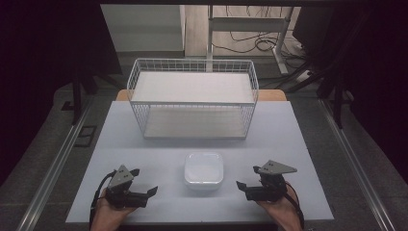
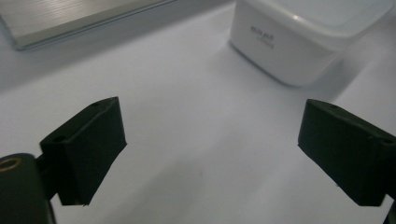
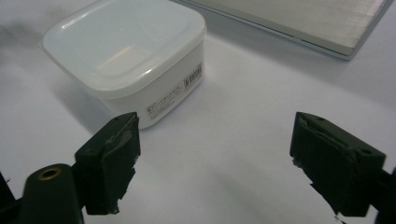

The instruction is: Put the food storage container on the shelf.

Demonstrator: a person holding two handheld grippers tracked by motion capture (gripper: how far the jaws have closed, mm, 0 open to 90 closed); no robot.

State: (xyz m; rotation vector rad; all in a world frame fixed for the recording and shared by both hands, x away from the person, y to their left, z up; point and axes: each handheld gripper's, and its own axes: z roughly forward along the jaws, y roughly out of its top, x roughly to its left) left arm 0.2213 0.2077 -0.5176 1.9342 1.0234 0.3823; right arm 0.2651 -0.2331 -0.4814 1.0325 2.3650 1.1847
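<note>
At the near edge of the white table point(image 1: 144, 144) I hold my two claws, one in each hand, both resting low over the surface. My left gripper point(image 1: 144, 183) sits toward the near left corner, its jaws spread wide with only bare tabletop between them; it grips nothing and touches nothing I can make out. My right gripper point(image 1: 246, 179) sits toward the near right corner, likewise gaping, its jaws well apart and empty. Between the two, a little farther in from the near edge and about midway across, stands a white lidded container point(image 1: 203, 170), square with rounded corners, its lid on. In the left gripper view the container point(image 2: 299, 42) lies ahead and to the right of my open jaws, apart from them; in the right gripper view it point(image 3: 128, 56) lies ahead and to the left, near the left jaw, though I cannot tell if they touch. Beyond it, toward the far edge of the table, stands a white wire basket point(image 1: 192, 98) with a flat shelf on top and a pale base panel below.
</note>
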